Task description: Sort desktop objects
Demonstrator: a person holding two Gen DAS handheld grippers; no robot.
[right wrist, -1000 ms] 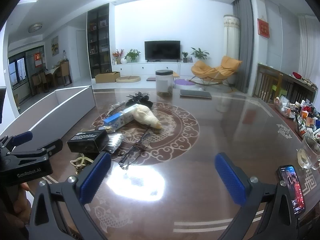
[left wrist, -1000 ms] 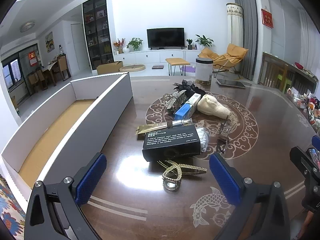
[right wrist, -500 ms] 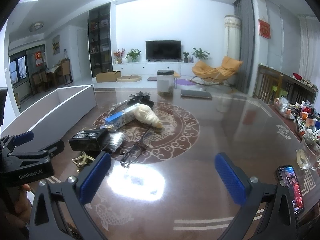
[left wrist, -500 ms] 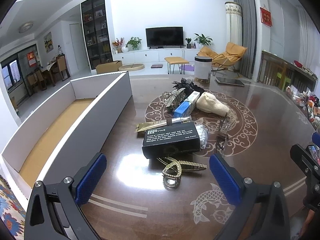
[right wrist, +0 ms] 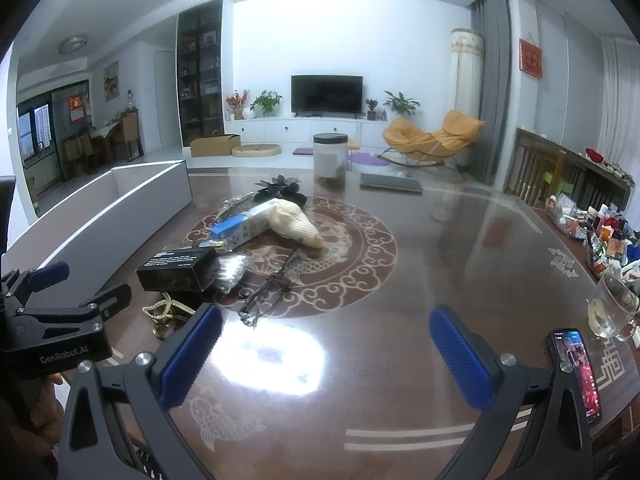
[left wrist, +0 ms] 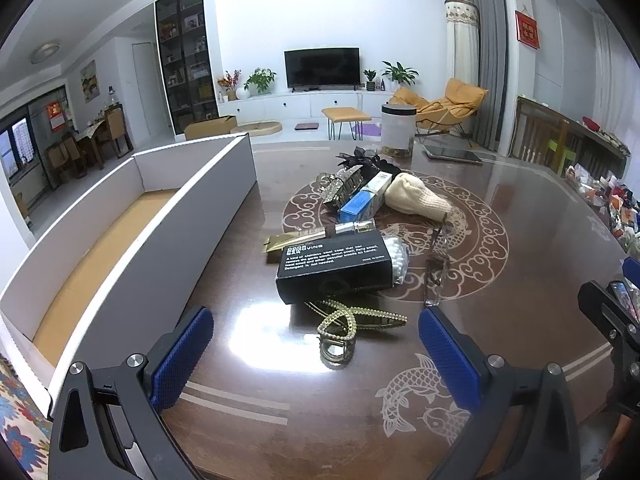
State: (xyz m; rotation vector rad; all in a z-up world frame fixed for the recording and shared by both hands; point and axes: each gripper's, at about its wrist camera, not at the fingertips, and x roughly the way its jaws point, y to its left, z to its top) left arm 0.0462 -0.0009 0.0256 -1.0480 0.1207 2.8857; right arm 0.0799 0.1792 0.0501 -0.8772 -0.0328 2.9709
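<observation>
A pile of small objects lies on the dark table: a black box [left wrist: 334, 270], a gold pearl hair clip [left wrist: 348, 322], a blue and white box [left wrist: 364, 200], a cream knit item [left wrist: 416, 200], glasses [left wrist: 436, 260], a gold tube [left wrist: 312, 236] and a cotton swab pack [left wrist: 396, 258]. My left gripper [left wrist: 316, 354] is open and empty just in front of the hair clip. My right gripper [right wrist: 326, 350] is open and empty, right of the glasses [right wrist: 268, 294] and black box [right wrist: 178, 270].
A long white open box [left wrist: 132, 240] with a brown floor stands along the table's left side. A jar [right wrist: 330, 160] and a tablet [right wrist: 390, 184] sit at the far end. A phone [right wrist: 576, 372], a glass cup [right wrist: 612, 312] and clutter [right wrist: 600, 232] lie on the right.
Both grippers have edged slightly forward toward the pile. Both stay open and empty.
</observation>
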